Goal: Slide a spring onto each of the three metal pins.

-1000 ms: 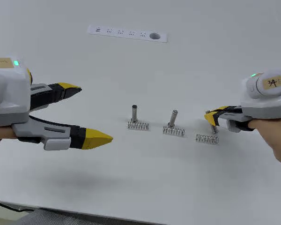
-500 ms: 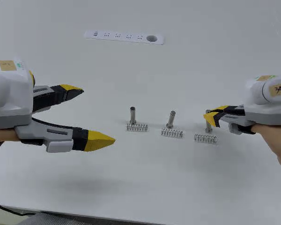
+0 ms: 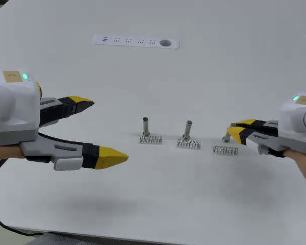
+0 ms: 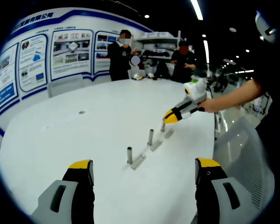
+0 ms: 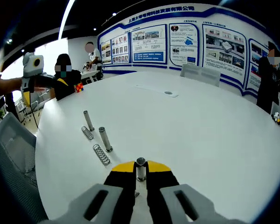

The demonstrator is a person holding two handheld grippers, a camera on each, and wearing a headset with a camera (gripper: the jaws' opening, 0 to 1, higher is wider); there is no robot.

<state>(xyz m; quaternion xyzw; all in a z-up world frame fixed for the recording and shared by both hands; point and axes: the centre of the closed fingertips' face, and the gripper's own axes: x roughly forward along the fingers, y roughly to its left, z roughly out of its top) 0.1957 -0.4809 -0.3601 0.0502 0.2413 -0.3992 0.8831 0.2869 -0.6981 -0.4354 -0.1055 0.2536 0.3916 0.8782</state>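
1. White table [image 3: 158, 204] spreads under both grippers, with a power strip [image 3: 135, 41] lying flat near its far side. Posters [image 5: 186, 39] line the wall behind.
2. The left gripper [image 3: 99, 128] hovers above the table, jaws spread wide and holding nothing, well apart from the pins.
3. The right gripper [image 3: 235, 130] has its jaws drawn narrow onto the top of the third pin [image 3: 227, 137]. Whether that pin's foot touches the table cannot be told.
4. The first pin [image 3: 146, 126] and second pin [image 3: 187, 129] stand upright on the table, in a row with the third.
5. A spring lies flat at the foot of each pin: first spring [image 3: 150, 139], second spring [image 3: 188, 144], third spring [image 3: 225, 150]. All three lie beside the pins, not over them.
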